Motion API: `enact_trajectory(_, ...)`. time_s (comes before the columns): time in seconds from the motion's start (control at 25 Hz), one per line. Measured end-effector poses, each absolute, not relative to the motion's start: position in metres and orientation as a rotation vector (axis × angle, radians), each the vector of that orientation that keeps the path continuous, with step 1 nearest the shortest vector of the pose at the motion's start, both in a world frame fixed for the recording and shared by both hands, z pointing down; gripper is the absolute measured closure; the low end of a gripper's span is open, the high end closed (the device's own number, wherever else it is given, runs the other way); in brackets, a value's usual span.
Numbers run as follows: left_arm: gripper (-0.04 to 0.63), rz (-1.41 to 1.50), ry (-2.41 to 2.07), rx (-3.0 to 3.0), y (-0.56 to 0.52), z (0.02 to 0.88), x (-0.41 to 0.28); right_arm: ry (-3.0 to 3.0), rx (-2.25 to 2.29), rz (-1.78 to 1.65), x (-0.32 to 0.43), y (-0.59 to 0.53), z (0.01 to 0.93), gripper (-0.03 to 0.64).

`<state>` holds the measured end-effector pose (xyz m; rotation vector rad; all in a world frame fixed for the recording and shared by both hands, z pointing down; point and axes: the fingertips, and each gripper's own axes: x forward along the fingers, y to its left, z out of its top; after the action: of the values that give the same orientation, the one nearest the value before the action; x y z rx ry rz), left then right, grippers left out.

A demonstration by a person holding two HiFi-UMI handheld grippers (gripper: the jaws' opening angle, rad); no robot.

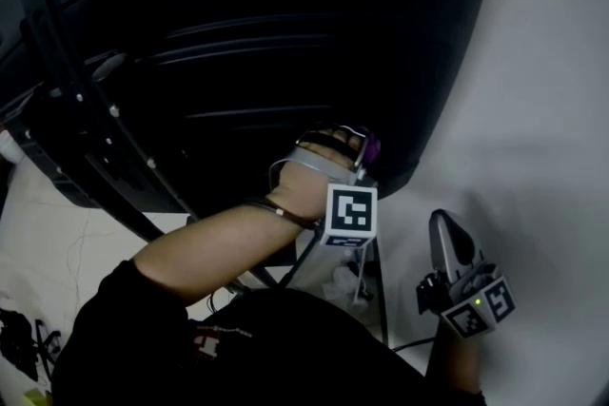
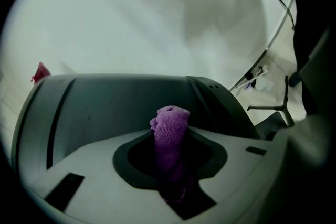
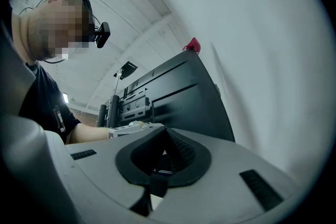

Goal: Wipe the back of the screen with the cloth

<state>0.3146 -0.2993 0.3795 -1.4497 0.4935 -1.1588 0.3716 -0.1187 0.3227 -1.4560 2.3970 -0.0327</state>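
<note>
Pinched in the closed jaws of the left gripper (image 1: 356, 150): a purple terry cloth (image 2: 170, 128), bunched upright, tip poking past the jaw ends. Held at the near right corner of the black monitor back (image 1: 285, 33), seemingly against it, though contact cannot be confirmed.

Likely soft, light and easily squashed, with nothing to break. Best gripped low on the fold, as here, leaving a free tuft to do the wiping. Judged to slide readily over the moulded plastic, perhaps catching on the ridges and vent lines.

Probably stiff but on a jointed mount (image 1: 86, 128), so worth keeping pressure gentle to avoid swinging the panel.

Right gripper (image 1: 445, 238) well apart at the near right over the pale surface, jaws together, nothing between them.

No brand or label legible on the monitor back; only square black-and-white markers on the gripper cubes. Small red object (image 3: 193, 44) at the far top edge, unidentifiable.
</note>
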Motion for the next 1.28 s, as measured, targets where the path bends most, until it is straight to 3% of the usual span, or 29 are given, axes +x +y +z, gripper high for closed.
enact_trajectory(0.4, 0.483, -1.098, 0.321, -1.476, -0.282, 0.412, 0.443, 2.278, -1.639, -0.06, 0.408, -0.074, 0.337, 0.615)
enact_trajectory(0.6, 0.483, -1.067, 0.291, -1.518, -0.278, 0.416, 0.463, 2.246, -1.697, -0.074, 0.42, -0.064, 0.337, 0.615)
enact_trajectory(0.84, 0.483, -0.973, 0.364, -1.701, -0.251, 0.404, 0.372, 2.288, -1.656, -0.079, 0.412, -0.076, 0.338, 0.615)
enact_trajectory(1.08, 0.483, -1.168, 0.549, -1.725, -0.269, 0.432, 0.235, 2.397, -1.523, -0.109, 0.381, -0.104, 0.343, 0.615)
enact_trajectory(1.28, 0.483, -1.317, 0.617, -1.676, -0.29, 0.458, 0.191, 2.463, -1.427, -0.121, 0.358, -0.123, 0.342, 0.615)
